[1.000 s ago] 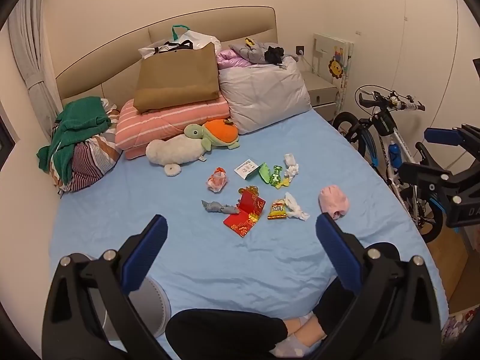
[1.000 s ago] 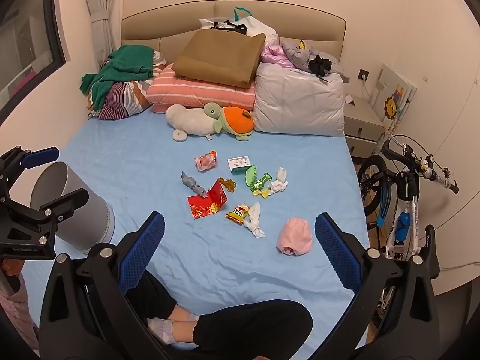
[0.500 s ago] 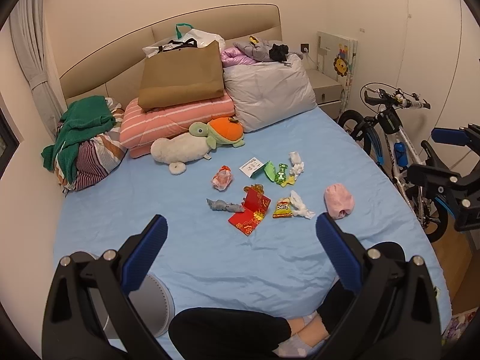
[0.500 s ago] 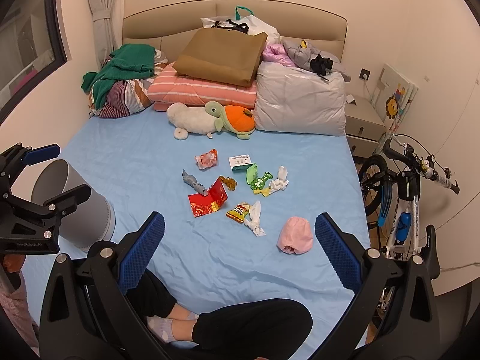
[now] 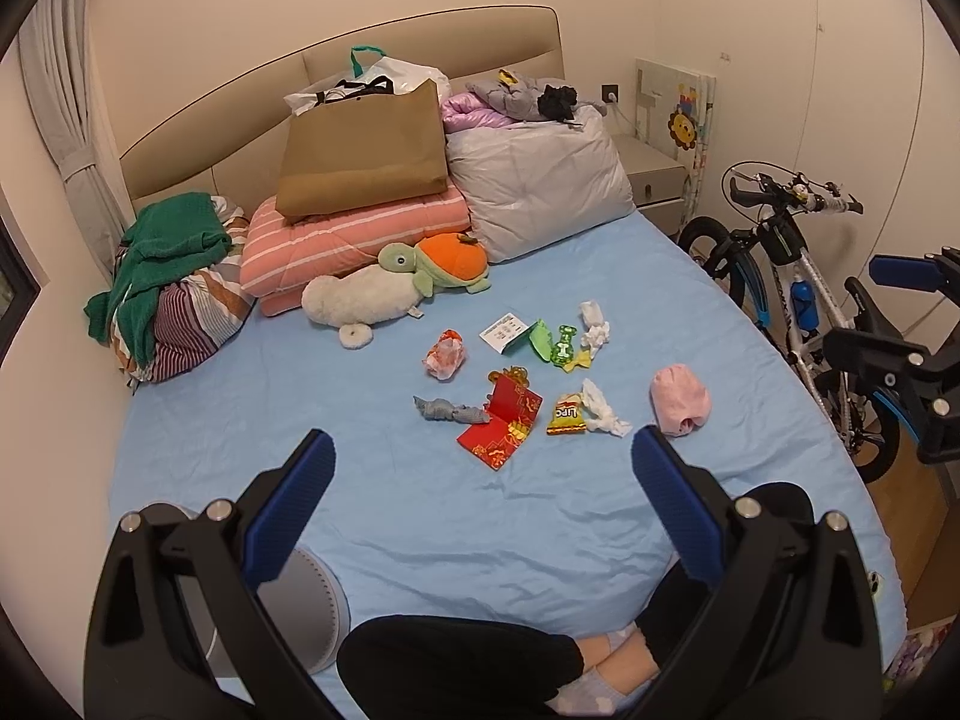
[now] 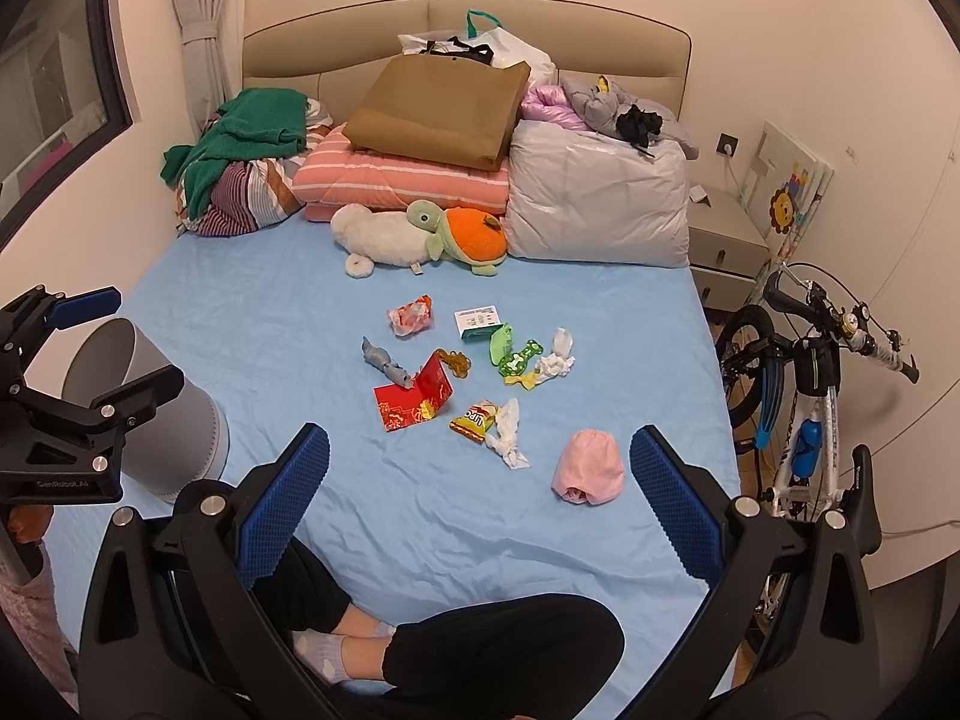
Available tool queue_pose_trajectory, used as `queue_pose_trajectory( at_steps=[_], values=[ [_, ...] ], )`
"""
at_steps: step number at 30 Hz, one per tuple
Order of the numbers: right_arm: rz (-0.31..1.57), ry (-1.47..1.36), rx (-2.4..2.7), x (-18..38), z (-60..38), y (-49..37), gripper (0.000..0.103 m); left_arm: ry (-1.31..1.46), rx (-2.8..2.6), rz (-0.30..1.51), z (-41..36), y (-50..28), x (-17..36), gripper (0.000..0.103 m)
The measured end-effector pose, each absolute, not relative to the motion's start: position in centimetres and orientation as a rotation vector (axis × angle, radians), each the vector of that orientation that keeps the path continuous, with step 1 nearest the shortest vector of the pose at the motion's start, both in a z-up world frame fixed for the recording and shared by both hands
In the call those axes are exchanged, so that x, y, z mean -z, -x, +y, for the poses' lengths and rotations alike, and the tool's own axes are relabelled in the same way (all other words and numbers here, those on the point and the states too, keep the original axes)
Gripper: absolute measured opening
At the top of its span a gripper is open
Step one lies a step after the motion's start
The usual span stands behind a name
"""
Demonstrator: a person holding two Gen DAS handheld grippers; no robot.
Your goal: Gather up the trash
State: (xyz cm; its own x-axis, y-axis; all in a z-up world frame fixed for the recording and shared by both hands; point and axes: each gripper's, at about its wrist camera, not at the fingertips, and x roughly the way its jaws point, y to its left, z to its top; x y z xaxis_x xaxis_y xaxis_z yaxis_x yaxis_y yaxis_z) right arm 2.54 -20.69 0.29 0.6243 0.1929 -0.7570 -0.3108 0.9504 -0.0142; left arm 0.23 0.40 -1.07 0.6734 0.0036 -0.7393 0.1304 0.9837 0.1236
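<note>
Several bits of trash lie mid-bed on the blue sheet (image 5: 240, 420): a red envelope (image 5: 503, 429) (image 6: 414, 399), a yellow chip packet (image 5: 566, 415) (image 6: 474, 418), white tissues (image 5: 602, 410) (image 6: 507, 431), a grey wrapper (image 5: 449, 410) (image 6: 387, 363), a crumpled red-white wrapper (image 5: 445, 354) (image 6: 410, 317), green wrappers (image 5: 555, 344) (image 6: 515, 354) and a small white box (image 5: 506, 333) (image 6: 478, 320). A grey bin (image 6: 141, 414) (image 5: 306, 612) stands at the near left. My left gripper (image 5: 480, 468) and right gripper (image 6: 479, 462) are both open and empty, held above the near end of the bed, well short of the trash.
A pink cloth bundle (image 6: 589, 467) lies right of the trash. Plush turtle (image 6: 465, 238), pillows, a brown bag (image 6: 438, 111) and folded clothes line the headboard. A bicycle (image 6: 804, 372) and nightstand stand right of the bed. The person's crossed legs (image 6: 480, 654) are below the grippers.
Both grippers have tilted slightly, so the bed scene has drifted a little in view. Both stay open and empty. The trash has not moved.
</note>
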Motion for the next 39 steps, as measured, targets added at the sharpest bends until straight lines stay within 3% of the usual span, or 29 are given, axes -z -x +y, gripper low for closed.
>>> queue_pose_trajectory(
  at_steps=[39],
  values=[
    [0.853, 0.142, -0.293, -0.05, -21.03, -2.57, 0.097, -0.178, 0.067, 0.841, -0.06, -0.71, 1.72, 0.099]
  ],
)
